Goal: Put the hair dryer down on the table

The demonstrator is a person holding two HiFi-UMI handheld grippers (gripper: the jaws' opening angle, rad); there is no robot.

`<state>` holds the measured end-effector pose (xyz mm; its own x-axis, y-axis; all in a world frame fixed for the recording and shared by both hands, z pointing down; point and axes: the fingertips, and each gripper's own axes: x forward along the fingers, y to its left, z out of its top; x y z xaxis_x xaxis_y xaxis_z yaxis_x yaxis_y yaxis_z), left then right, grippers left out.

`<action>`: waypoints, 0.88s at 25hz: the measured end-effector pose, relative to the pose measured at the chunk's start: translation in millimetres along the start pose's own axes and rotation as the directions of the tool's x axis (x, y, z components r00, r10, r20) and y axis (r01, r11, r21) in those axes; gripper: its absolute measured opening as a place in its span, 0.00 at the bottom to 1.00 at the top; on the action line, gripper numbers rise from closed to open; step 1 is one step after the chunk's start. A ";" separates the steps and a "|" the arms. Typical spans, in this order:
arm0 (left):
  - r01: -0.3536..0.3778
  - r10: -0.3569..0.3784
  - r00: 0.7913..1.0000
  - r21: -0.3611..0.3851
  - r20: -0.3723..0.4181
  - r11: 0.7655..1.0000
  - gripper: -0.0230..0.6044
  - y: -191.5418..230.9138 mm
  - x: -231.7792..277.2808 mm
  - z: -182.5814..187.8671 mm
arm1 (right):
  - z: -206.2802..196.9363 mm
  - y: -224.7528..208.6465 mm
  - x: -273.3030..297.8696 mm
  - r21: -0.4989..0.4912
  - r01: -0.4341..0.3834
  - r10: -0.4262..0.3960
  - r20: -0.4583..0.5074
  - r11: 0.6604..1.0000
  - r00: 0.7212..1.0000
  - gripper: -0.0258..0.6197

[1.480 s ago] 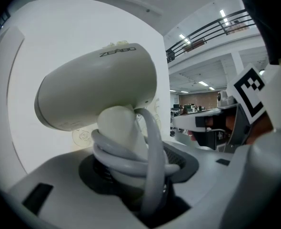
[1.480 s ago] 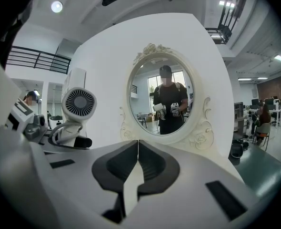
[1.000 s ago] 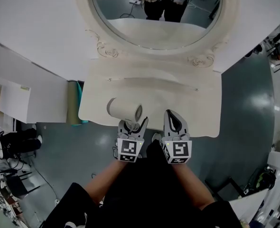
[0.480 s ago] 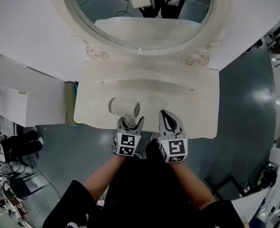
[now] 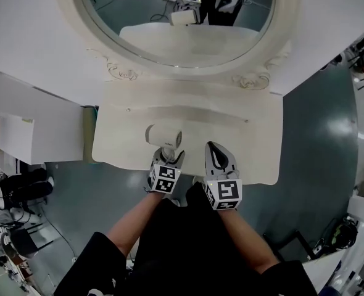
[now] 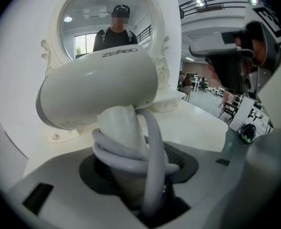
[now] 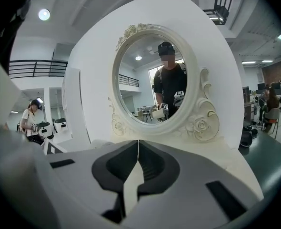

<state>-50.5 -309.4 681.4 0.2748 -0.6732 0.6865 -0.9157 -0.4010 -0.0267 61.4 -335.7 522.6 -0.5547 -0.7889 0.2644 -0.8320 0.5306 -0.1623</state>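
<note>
Far left of the head view: white wall panel (image 5: 40,134), dark chairs (image 5: 21,190) on the grey floor (image 5: 77,190) below it. Cream bench (image 5: 250,140) sits mid-frame, under an oval mirror (image 5: 169,23) with a carved frame at the top.

White hair dryer (image 5: 163,135) is left of centre, over the near-left part of the bench, barrel lying crosswise with the nozzle end toward the left. Left tongs (image 5: 168,157) are clamped on its handle just below the barrel, at the bench's front edge. In the left gripper view the handle stands upright between the jaws, the grey cord (image 6: 131,152) is wound round it with one loop running down into the jaw gap, and the barrel tilts above. Cannot tell if the dryer touches the bench top.

Right tongs (image 5: 216,148) are just right of the left ones, tips over the bench's near edge. The jaws are pressed together at the tips with nothing between them, and they point at the mirror.

Both forearms run down to the lower centre of the frame. The mirror reflects the person, the dryer and both marker cubes.
</note>
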 end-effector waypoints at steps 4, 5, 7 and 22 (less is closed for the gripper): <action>0.023 -0.022 0.998 0.025 -0.057 0.999 0.42 -5.6 20.2 -10.4 | -2.9 -11.0 4.7 0.020 0.015 -0.014 -0.007 1.000 1.000 0.07; 0.029 -0.027 0.997 0.035 -0.075 0.999 0.42 -7.5 25.5 -14.8 | -6.1 -12.0 5.9 0.022 0.012 -0.011 -0.014 1.000 1.000 0.07; 0.047 -0.041 0.994 0.051 -0.106 0.998 0.42 -10.6 34.4 -22.7 | -11.8 -11.2 10.3 0.024 0.001 -0.001 -0.027 1.000 1.000 0.07; 0.096 -0.100 0.959 -0.030 -0.266 0.995 0.42 -8.8 67.5 -55.9 | -63.6 -5.6 42.9 0.015 -0.053 0.055 -0.136 0.998 0.989 0.07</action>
<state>-40.4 -316.5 768.5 0.2772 -0.4401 0.8541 -0.8937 -0.4445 0.0610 43.0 -352.8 595.3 -0.5928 -0.7090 0.3819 -0.8012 0.5674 -0.1902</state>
